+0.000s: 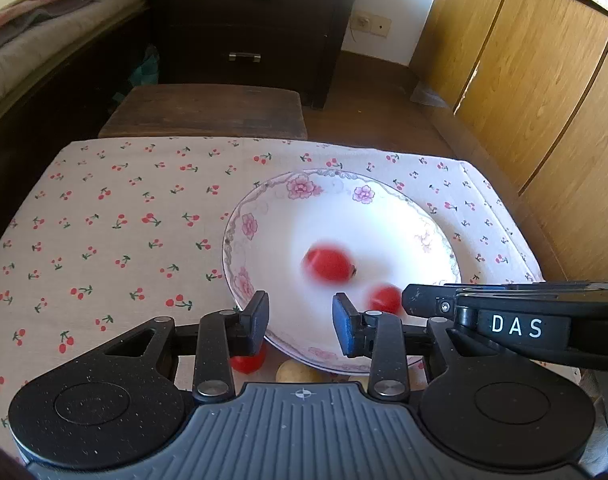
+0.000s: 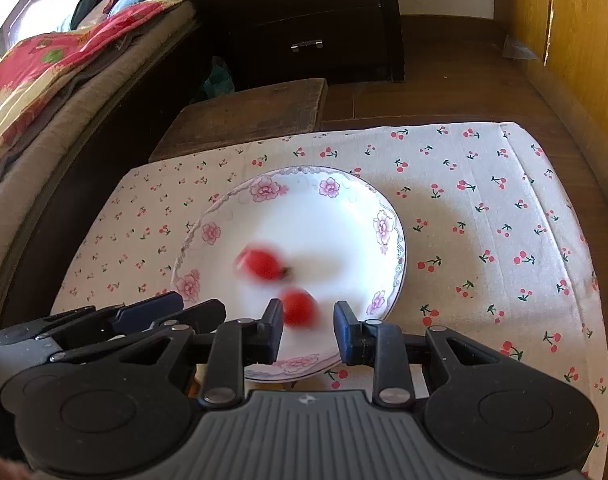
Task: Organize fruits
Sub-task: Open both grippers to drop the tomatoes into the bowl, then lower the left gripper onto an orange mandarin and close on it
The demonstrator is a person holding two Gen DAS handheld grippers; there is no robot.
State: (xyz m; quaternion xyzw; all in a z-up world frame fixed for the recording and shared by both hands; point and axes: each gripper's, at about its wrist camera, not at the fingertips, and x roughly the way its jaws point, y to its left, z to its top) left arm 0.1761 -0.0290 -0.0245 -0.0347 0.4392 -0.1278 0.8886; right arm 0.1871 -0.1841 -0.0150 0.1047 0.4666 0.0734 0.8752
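Note:
A white plate with pink flowers on its rim (image 1: 247,226) (image 2: 384,220) sits on the cherry-print cloth. Two red tomatoes lie in it, both blurred: a larger one (image 1: 330,265) (image 2: 261,265) near the middle and a smaller one (image 1: 385,299) (image 2: 299,307) near the front rim. My left gripper (image 1: 300,326) is open and empty over the plate's near rim. My right gripper (image 2: 308,330) is open, the smaller tomato just beyond its fingertips. Another red tomato (image 1: 247,362) and a yellowish fruit (image 1: 297,372) lie on the cloth under the left gripper, partly hidden.
The cherry-print cloth (image 1: 115,216) (image 2: 484,208) covers a small table. A dark wooden stool (image 1: 207,110) stands behind it, a dark drawer chest (image 1: 247,24) farther back, a bed (image 1: 31,40) on the left, wooden cupboard doors (image 1: 544,80) on the right.

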